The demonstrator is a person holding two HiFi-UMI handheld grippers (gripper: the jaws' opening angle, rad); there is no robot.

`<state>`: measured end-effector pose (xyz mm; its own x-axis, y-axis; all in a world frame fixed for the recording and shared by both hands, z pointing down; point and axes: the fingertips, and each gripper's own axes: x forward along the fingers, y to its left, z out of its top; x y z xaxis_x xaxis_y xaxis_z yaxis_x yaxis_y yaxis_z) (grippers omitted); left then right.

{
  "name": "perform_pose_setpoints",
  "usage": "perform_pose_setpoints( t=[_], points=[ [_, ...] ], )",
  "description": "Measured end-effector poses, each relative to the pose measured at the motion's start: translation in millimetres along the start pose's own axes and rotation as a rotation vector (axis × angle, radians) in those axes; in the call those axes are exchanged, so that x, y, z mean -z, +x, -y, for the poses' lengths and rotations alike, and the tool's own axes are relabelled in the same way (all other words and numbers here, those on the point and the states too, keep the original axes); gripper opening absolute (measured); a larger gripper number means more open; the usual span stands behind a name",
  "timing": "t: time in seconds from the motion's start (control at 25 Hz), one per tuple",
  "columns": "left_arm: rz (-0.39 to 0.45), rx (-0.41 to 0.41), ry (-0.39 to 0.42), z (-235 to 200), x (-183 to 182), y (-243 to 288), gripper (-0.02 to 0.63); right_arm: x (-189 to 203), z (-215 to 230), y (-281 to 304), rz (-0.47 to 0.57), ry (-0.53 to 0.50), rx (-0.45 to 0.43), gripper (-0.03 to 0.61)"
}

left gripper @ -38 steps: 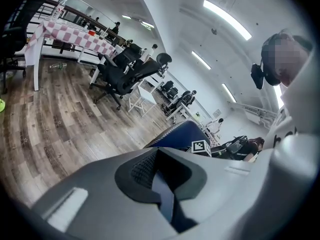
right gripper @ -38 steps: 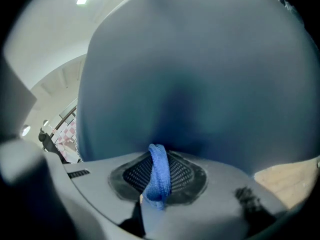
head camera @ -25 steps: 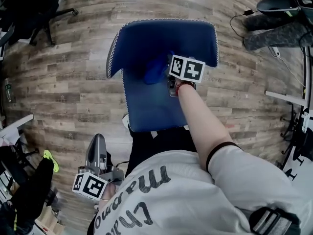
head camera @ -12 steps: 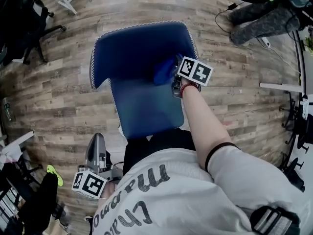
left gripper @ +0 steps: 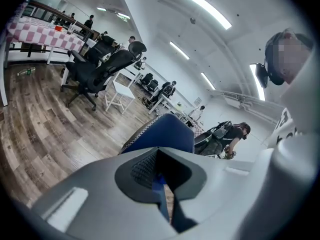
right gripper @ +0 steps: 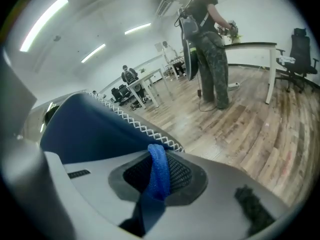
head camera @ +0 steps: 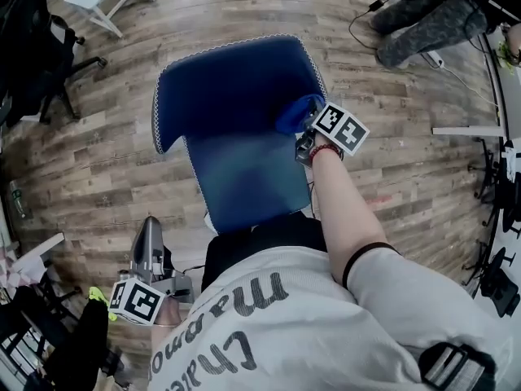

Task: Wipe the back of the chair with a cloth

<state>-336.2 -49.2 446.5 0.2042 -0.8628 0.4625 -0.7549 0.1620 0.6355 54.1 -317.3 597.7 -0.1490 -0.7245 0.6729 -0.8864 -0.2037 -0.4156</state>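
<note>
Right gripper [head camera: 307, 127] is clamped on the soft blue cloth [head camera: 296, 113], up at the right edge of the blue fabric chair back [head camera: 236, 80]. The cloth looks light and floppy, so pinch a bunched fold. Left gripper [head camera: 150, 228] is closed and empty, down low.

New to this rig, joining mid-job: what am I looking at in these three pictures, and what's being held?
No robot: a person holds a two-jaw gripper in each hand. The top-down picture comes from a camera on their head; the other two ride on the grippers, looking along the jaws. A blue fabric chair with white zigzag edging stands on the wood-plank floor. The right gripper has its jaws shut on a blue cloth at the chair back's edge. The left gripper hangs by the person's side, jaws together, empty.
</note>
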Motion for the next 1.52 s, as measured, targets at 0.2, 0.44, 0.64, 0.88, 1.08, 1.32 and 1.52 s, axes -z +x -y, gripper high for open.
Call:
perform_pose_setpoints(
  t=[0.2, 0.44, 0.64, 0.88, 1.08, 1.32, 1.52],
  points=[
    [-0.024, 0.022, 0.006, -5, 4, -1, 0.003, 1, 22, -14, 0.051, 0.082, 0.058, 0.064],
    [-0.048, 0.046, 0.010, -6, 10, 0, 0.003, -4, 49, -35, 0.119, 0.148, 0.117, 0.064],
    [-0.060, 0.045, 0.007, -11, 11, -3, 0.003, -2, 47, -40, 0.129, 0.133, 0.123, 0.064],
    [-0.061, 0.027, -0.009, -17, 16, -7, 0.003, 16, 13, -22, 0.069, 0.134, 0.019, 0.064],
    [-0.025, -0.017, -0.040, -24, 21, -25, 0.003, 45, -39, -1, -0.030, 0.032, -0.087, 0.064],
    [0.010, -0.105, -0.106, -57, 33, -58, 0.003, 101, -130, 16, -0.148, -0.072, -0.238, 0.064],
    [0.034, -0.121, -0.138, -67, 35, -66, 0.003, 181, -222, 0, -0.301, -0.397, -0.450, 0.064]
  ],
)
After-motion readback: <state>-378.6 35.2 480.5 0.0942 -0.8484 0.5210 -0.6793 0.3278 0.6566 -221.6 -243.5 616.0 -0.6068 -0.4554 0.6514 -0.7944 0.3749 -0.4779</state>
